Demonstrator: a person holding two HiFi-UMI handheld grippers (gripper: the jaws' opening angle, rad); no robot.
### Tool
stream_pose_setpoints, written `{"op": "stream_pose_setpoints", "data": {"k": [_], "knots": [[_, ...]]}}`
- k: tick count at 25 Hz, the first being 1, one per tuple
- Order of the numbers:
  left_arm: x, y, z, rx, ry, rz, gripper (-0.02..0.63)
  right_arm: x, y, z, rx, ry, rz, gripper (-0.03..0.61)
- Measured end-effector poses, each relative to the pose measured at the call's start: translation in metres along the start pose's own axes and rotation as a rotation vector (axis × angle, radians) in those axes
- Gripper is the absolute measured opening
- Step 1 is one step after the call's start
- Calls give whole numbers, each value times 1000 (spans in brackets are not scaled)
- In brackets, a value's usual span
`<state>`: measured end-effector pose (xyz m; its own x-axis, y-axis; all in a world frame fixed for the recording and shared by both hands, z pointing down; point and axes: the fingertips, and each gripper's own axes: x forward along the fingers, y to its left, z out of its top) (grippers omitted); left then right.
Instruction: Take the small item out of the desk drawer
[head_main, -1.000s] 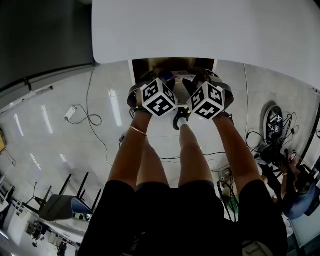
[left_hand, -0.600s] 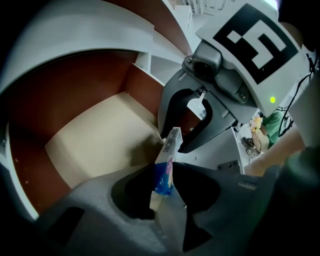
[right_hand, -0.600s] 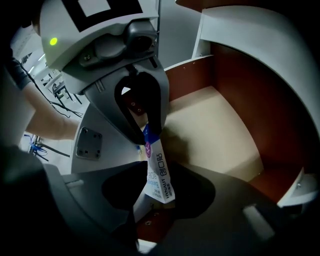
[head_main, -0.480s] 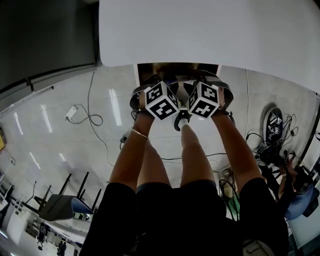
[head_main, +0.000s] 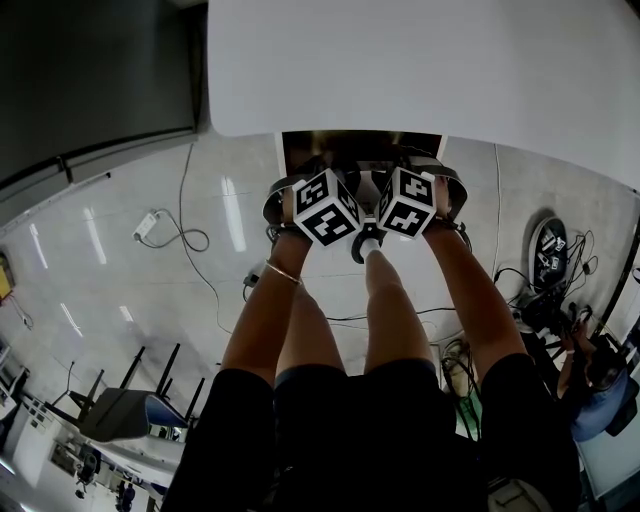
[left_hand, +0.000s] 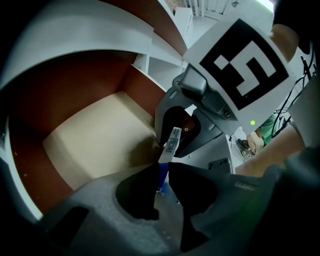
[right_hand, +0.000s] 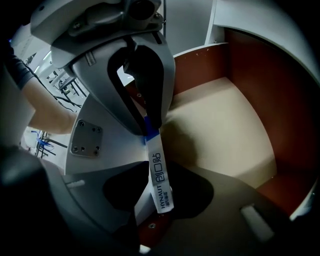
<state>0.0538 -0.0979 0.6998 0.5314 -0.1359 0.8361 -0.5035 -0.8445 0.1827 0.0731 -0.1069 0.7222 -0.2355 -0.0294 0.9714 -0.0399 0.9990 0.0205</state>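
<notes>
White strip (right_hand: 159, 185) with blue end; drawer (left_hand: 75, 87) reddish-brown, beige-floored.

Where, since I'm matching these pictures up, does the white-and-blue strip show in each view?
Head view: it cannot be made out.
Left gripper view: the strip is just right of centre, slanting up to the right.
Right gripper view: the strip is at lower centre, hanging nearly upright.
Shared landmark: the open drawer; its tan floor lies left of the strip in the left gripper view, and right of it in the other.
</notes>
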Motion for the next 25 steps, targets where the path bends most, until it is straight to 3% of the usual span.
{"op": "stream_pose_setpoints", "data": {"k": [5, 13, 19, 25], "knots": [[-3, -3, -1, -28, -6, -4, 51, 0, 4, 0, -4, 0, 25, 130], [-4, -2, -6, -69, -17, -3, 0, 2, 12, 0, -158, 37, 8, 106], [-9, -3, -5, -87, -38, -1, 0, 0, 14, -3, -182, 43, -9, 104], [-23, -1, 3, -162, -111, 9, 0, -9, 9, 1, -179, 32, -32, 104]]}}
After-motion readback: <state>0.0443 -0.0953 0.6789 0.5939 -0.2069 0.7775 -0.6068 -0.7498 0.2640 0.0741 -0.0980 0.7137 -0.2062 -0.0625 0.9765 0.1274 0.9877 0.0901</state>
